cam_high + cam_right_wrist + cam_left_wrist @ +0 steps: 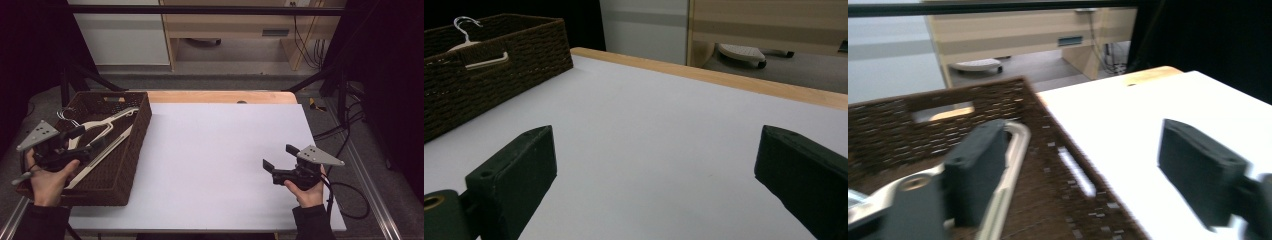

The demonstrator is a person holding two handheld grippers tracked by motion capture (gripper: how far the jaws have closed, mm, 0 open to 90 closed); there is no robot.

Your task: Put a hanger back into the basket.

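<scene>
At the left of the high view, the left claw (85, 139) hangs spread wide over the wicker basket (142, 122), one jaw beside the pale hanger (102, 131) lying inside. Judged a reach-to-grasp; next it must straddle the hanger's arm and close. The right claw (280, 157) idles agape at lower right over the tabletop (210, 145).

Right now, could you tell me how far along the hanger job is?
Nothing looks done: the hangers lie in the wicker basket. In hand: the left gripper, jaws open, hovers over them. The right gripper waits open above the white tabletop. Gripping a hanger remains.
</scene>
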